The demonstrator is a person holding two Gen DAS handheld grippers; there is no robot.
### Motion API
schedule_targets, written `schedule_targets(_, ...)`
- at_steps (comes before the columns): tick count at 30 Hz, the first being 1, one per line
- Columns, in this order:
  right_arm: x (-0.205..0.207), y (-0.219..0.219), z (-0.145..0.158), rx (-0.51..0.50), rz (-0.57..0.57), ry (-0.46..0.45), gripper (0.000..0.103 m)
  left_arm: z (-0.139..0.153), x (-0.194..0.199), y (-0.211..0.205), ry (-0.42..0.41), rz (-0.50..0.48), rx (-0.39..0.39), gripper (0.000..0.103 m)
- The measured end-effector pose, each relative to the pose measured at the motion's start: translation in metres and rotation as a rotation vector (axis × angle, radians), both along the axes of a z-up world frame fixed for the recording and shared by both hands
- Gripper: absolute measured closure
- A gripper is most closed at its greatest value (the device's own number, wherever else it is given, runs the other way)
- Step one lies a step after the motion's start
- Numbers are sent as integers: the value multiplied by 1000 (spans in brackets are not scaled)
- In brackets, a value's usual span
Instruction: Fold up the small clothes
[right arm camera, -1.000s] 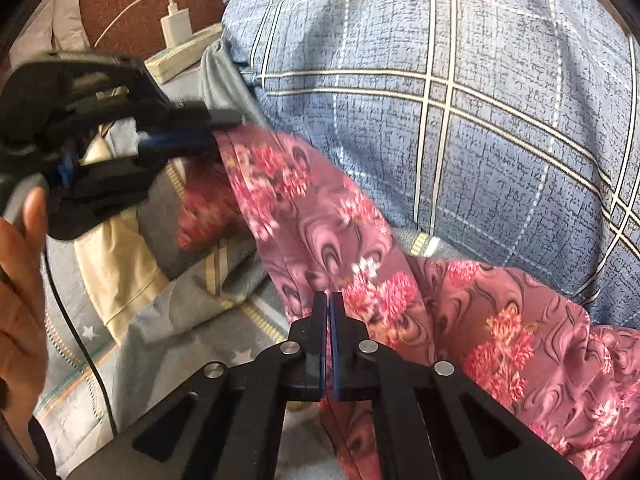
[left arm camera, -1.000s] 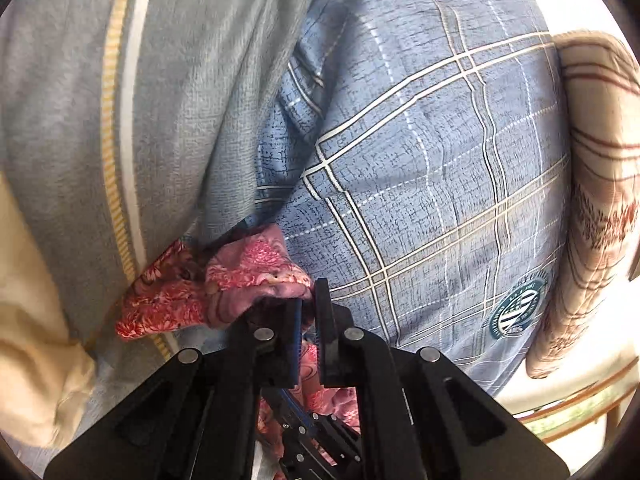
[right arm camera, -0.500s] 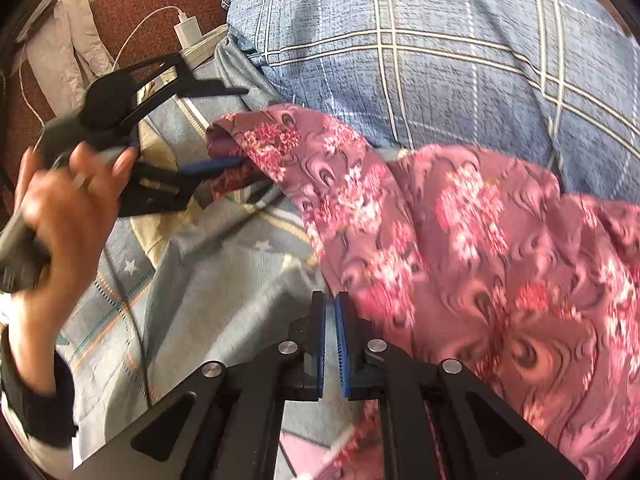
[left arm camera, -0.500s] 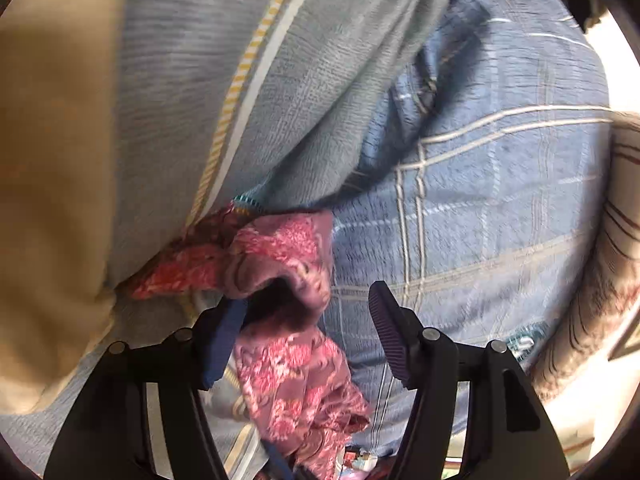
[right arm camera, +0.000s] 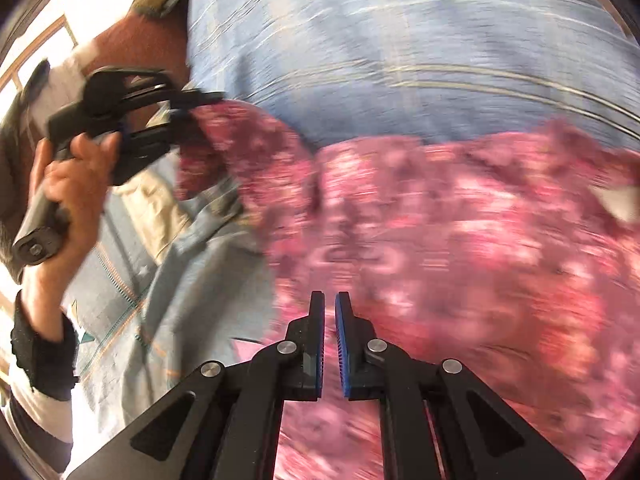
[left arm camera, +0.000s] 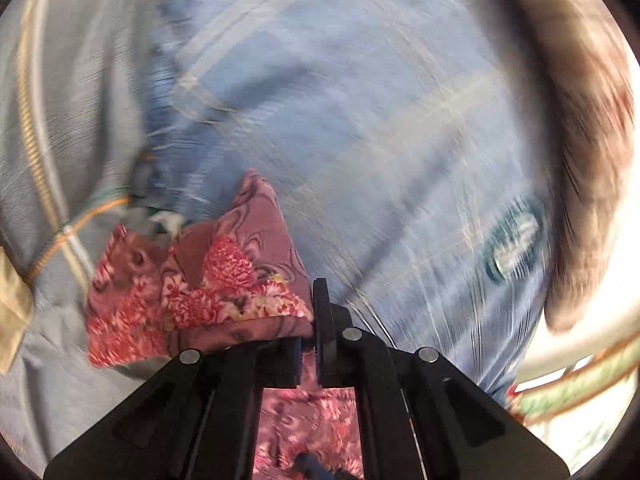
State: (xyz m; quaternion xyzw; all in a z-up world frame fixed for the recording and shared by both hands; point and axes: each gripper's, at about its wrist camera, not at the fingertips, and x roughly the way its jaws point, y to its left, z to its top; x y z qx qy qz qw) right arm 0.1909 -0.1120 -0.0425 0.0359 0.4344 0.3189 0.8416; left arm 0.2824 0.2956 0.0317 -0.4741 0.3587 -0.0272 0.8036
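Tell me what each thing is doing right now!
left tool, just snapped shut, pinching a corner of the flowered cloth.
right tool, shut; the blur hides whether it pinches the cloth.
flowered cloth, held at one corner, spread out, not folded.
blue checked cover, spread out under the cloth.
hand, wrapped round the left tool's handle.

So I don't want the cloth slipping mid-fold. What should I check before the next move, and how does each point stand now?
1. Left hand-held gripper shut on the floral cloth: ok; it opened and re-closed in the last second.
2. Right hand-held gripper holding the cloth: cannot tell; its jaws are nearly shut, but blur hides any fabric between them.
3. Cloth stretched between both grippers: ok in the right wrist view.
4. Cloth free of the blue plaid bedding: cannot tell.
5. Views sharp enough to judge: not ok, both are blurred.
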Motion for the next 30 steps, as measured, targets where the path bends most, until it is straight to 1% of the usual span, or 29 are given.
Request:
schedule_targets(2, 4, -32, 2, -15, -73, -8, 93, 18, 1, -28, -24, -36, 39, 101)
schedule_targets(4, 6, -75, -1, -8, -148, 25, 92, 28, -2, -47, -42, -69, 71, 101)
schedule_targets(7, 0, -126, -3, 36, -242, 66, 92, 40, -3, -89, -50, -121, 144, 101)
schedule_targets(8, 3, -137, -2, 46, -269, 68, 92, 42, -2, -108, -52, -145, 166, 101)
schedule_targets(12, -9, -199, -3, 107, -389, 76, 87, 39, 5, -174, -38, -233, 220, 101)
schedule_targets(13, -8, -203, -3, 121, -414, 81, 85, 35, 8, -190, -29, -259, 227, 101)
schedule_targets(15, -11, -220, -11, 168, -461, 109, 85, 22, 16, -226, 2, -322, 242, 101)
schedule_targets(16, -14, -234, -15, 202, -479, 129, 88, 13, 21, -248, 26, -353, 255, 101)
schedule_targets(19, -15, -236, -19, 244, -484, 135, 88, -10, 29, -293, 86, -422, 303, 101)
schedule_targets(21, -18, -237, -20, 250, -477, 128, 88, -27, 33, -320, 131, -452, 359, 101)
schedule_targets(23, -19, -241, -20, 262, -473, 131, 88, -41, 35, -338, 168, -470, 403, 100)
schedule_targets(26, -21, -244, -22, 282, -469, 136, 88, -55, 34, -353, 218, -484, 462, 94)
schedule_targets(27, -22, -245, -22, 288, -467, 137, 88, -57, 32, -355, 228, -497, 483, 89)
schedule_targets(28, -22, -243, -23, 290, -466, 137, 88, -59, 30, -358, 245, -517, 509, 86)
schedule_targets(30, -22, -243, -23, 295, -468, 140, 87, -57, 26, -361, 266, -551, 511, 71)
